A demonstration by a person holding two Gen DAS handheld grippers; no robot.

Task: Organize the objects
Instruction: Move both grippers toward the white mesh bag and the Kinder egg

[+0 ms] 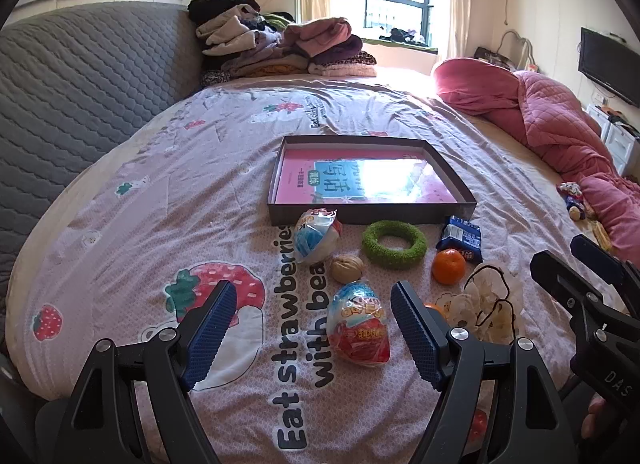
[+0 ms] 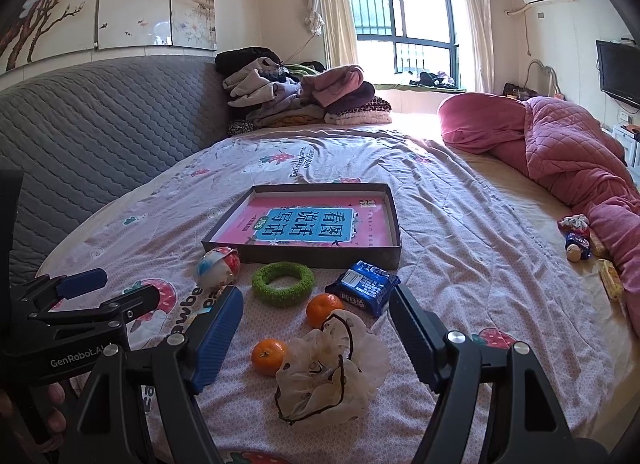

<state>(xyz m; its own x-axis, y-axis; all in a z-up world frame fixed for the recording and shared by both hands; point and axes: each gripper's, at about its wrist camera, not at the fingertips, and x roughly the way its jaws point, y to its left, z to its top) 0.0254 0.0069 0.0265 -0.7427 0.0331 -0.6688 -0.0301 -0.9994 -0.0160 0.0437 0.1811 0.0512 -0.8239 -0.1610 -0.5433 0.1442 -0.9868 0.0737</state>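
Observation:
A shallow dark box (image 1: 372, 217) (image 2: 304, 254) with a pink book inside lies on the bed. In front of it lie a wrapped toy egg (image 1: 358, 330), a second wrapped egg (image 1: 316, 238) (image 2: 218, 266), a walnut (image 1: 346, 269), a green ring (image 1: 394, 244) (image 2: 283, 283), a blue snack pack (image 1: 460, 238) (image 2: 362, 290), two oranges (image 1: 449, 266) (image 2: 322, 309) (image 2: 269, 356) and a white scrunchie (image 1: 490, 304) (image 2: 328, 372). My left gripper (image 1: 312, 312) is open around the near egg. My right gripper (image 2: 316, 322) is open above the scrunchie.
A pink quilt (image 1: 560, 120) (image 2: 560, 144) lies along the right side. Folded clothes (image 1: 280, 48) (image 2: 300, 92) are stacked at the back by a grey padded headboard (image 1: 80, 84). Small toys (image 2: 576, 236) lie near the quilt.

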